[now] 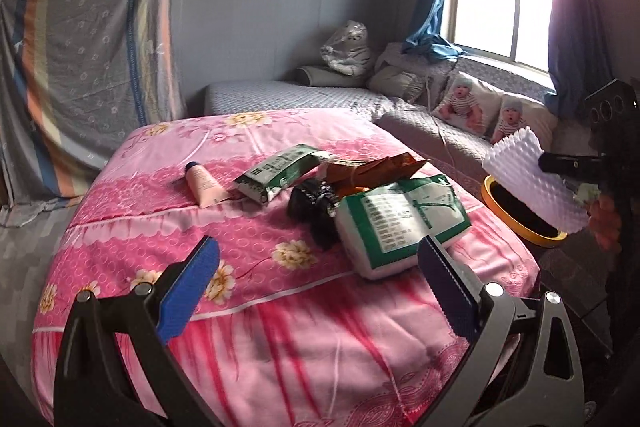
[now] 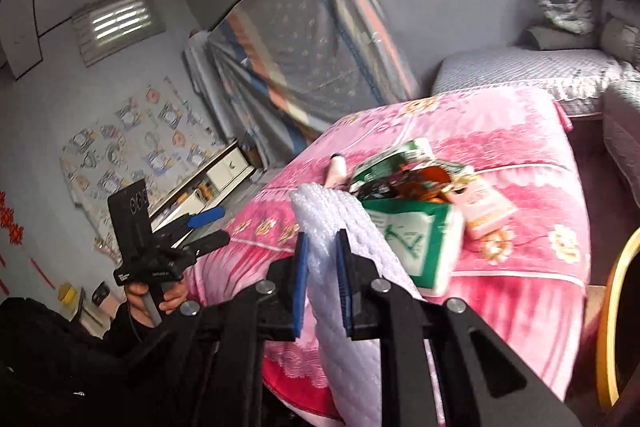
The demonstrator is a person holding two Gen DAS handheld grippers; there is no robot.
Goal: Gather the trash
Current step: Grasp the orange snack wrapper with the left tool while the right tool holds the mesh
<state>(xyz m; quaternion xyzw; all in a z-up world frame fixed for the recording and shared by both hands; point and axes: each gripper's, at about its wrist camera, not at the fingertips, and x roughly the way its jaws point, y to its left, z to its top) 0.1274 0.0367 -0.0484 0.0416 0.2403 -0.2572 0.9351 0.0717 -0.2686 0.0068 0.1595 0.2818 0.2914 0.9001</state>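
Observation:
A pink flowered cloth covers the table [image 1: 248,291]. On it lie a green-and-white packet [image 1: 400,223], a second green-and-white packet [image 1: 280,171], an orange wrapper [image 1: 376,169], a black crumpled item [image 1: 316,203] and a beige tube [image 1: 202,183]. My left gripper [image 1: 320,291] is open and empty, low over the near part of the table. My right gripper [image 2: 322,283] is shut on a white bubble-foam sheet [image 2: 344,227]. In the left wrist view the foam sheet [image 1: 528,183] hangs over a yellow-rimmed bin [image 1: 516,215] to the right of the table. A pink packet [image 2: 484,207] shows in the right wrist view.
A grey quilted sofa [image 1: 432,135] with baby-print cushions [image 1: 464,103] stands behind the table under a bright window. A striped sheet [image 1: 88,67] hangs at the back left. The yellow bin rim [image 2: 616,307] also shows in the right wrist view.

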